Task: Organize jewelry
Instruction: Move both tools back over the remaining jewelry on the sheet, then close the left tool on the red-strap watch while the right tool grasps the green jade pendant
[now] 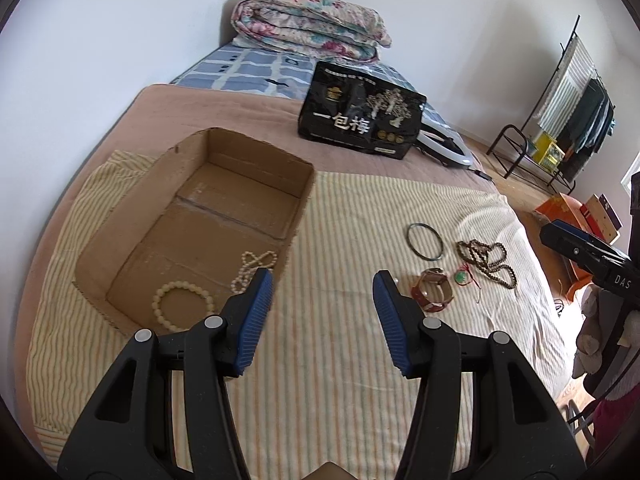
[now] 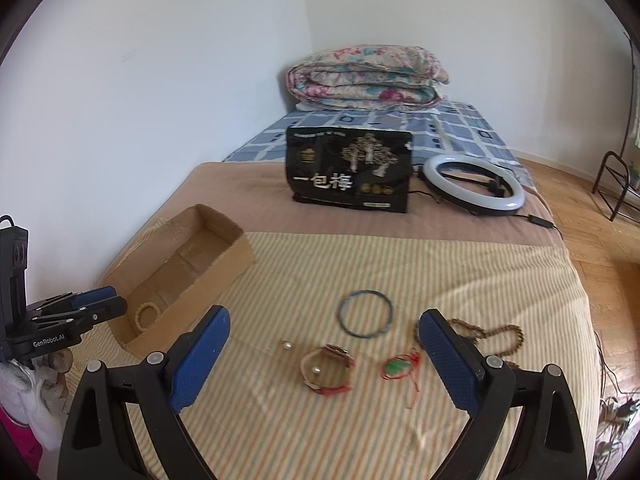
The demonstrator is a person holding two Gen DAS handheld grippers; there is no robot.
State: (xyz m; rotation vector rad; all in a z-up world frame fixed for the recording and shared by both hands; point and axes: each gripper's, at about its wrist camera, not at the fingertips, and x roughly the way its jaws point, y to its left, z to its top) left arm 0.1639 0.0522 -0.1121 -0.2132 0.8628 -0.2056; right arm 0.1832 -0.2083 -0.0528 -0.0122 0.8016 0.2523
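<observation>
Striped cloth [image 2: 360, 264] below; both grippers [image 1: 323, 300] [image 2: 324, 344] hover level, jaws spread.

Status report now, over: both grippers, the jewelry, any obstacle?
Left gripper open, empty. Right gripper open, empty. Two bead pieces in cardboard box; watch, bangle, pendant still on bed. Nothing blocking.

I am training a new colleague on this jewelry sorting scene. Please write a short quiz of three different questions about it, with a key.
1. True or false: the cardboard box already holds a cream bead bracelet and a pearl necklace.
2. Multiple choice: what lies nearest the green pendant? A) ring light B) brown watch C) black bag
3. Fill in: both the left hand-held gripper and the right hand-held gripper are ____.

Key: 1 true; 2 B; 3 open. The thin bangle and brown bead string are outside the box.
</observation>
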